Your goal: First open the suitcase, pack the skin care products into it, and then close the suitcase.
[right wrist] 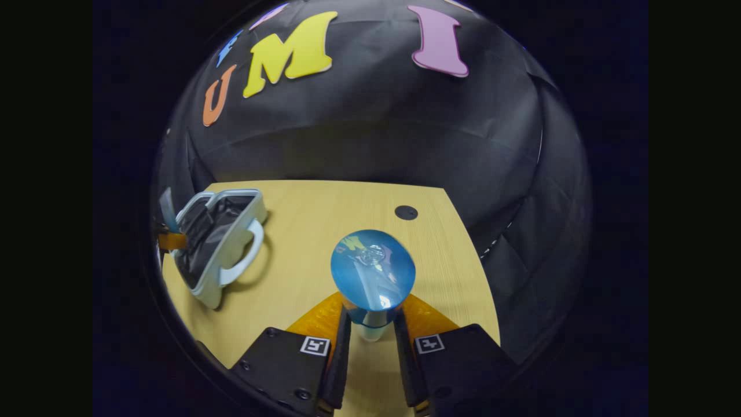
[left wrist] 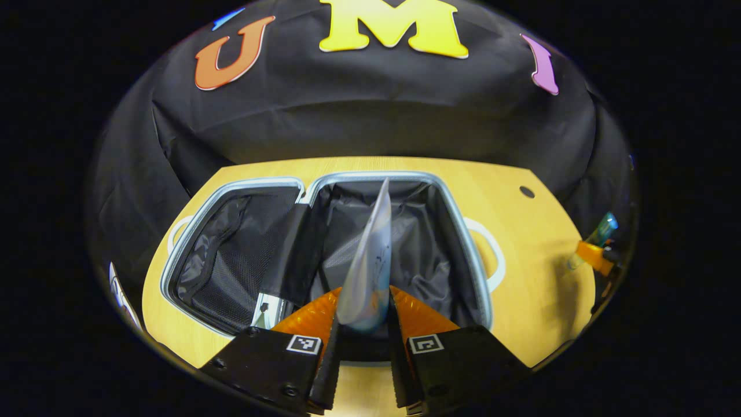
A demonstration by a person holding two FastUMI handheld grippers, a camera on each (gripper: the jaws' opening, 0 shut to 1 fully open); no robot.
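Observation:
The suitcase (left wrist: 479,272) lies open on the wooden table, its mesh-lined lid (left wrist: 231,255) to the left and its dark-lined compartment to the right. My left gripper (left wrist: 365,302) is shut on a pale squeeze tube (left wrist: 371,249), which stands upright above the compartment's near edge. My right gripper (right wrist: 373,308) is shut on a bottle with a glossy blue cap (right wrist: 373,272), held over bare table to the right of the suitcase (right wrist: 228,260). In the left gripper view, that bottle (left wrist: 603,227) and the right gripper (left wrist: 591,255) show at the far right.
The wooden table (left wrist: 538,289) has a small dark hole (left wrist: 527,191) near its far right corner, also visible as the hole (right wrist: 406,212). A white handle (left wrist: 493,255) juts from the suitcase's right side. Black cloth walls close in behind and beside the table.

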